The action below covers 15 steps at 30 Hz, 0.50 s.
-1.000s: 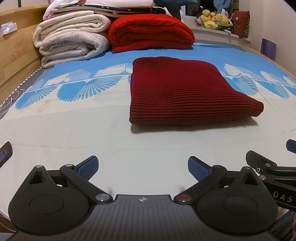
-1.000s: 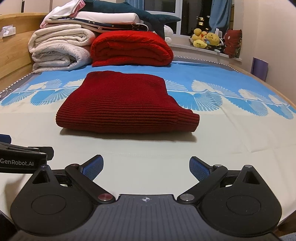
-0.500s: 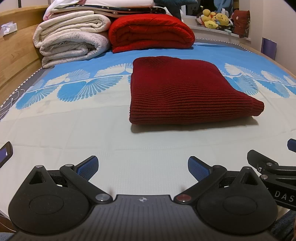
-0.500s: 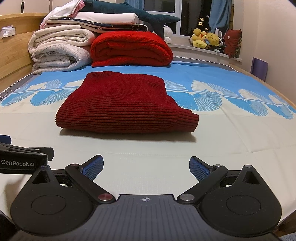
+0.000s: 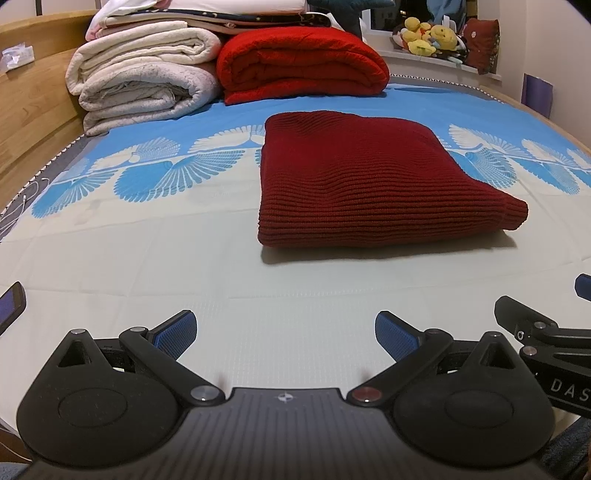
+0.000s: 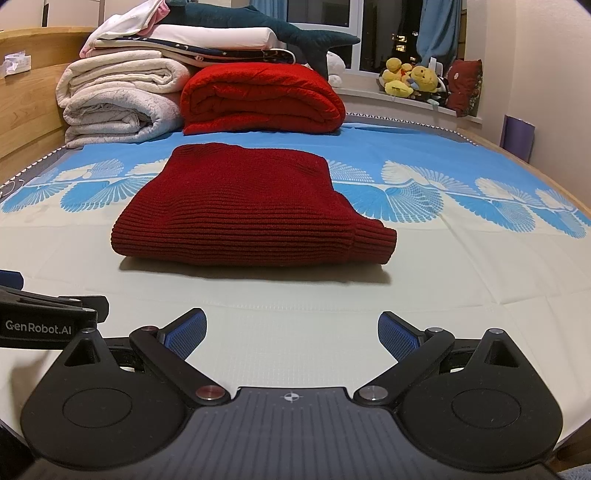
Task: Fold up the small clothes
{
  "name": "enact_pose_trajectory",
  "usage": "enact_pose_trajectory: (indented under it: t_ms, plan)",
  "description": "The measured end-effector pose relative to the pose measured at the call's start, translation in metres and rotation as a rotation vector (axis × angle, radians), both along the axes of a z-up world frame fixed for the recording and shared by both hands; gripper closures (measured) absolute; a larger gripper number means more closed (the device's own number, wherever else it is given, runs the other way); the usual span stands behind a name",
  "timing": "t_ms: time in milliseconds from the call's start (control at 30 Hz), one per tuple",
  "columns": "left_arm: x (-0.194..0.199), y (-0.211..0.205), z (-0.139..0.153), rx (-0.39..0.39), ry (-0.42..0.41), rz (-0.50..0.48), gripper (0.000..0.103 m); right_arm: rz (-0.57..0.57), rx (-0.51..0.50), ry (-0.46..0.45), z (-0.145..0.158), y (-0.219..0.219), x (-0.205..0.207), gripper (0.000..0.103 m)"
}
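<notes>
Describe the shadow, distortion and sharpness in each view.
Left wrist view: fisheye bends the bed edges; the dark red sweater is sharp, with a shadow along its near edge. Right wrist view: same curving; sweater knit crisp, shadow in front; the night window is dark.

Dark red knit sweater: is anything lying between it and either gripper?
Nothing visible. Only bare bedsheet separates the folded dark red knit sweater from the open left gripper and open right gripper.
</notes>
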<state>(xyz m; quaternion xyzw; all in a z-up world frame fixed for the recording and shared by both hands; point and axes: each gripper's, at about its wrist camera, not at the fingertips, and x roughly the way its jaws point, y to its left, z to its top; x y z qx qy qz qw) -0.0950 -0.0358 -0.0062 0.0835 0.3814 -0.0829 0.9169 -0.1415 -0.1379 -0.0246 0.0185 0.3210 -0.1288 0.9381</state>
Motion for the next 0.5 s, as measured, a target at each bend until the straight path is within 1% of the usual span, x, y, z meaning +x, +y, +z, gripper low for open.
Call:
enact_pose_trajectory:
  t_ms: [500]
  plan:
    - [-0.0008, -0.003, -0.0009, -0.001, 0.004, 0.0, 0.0, -0.001, 0.001, 0.001, -0.0003, 0.0012, 0.0006, 0.004]
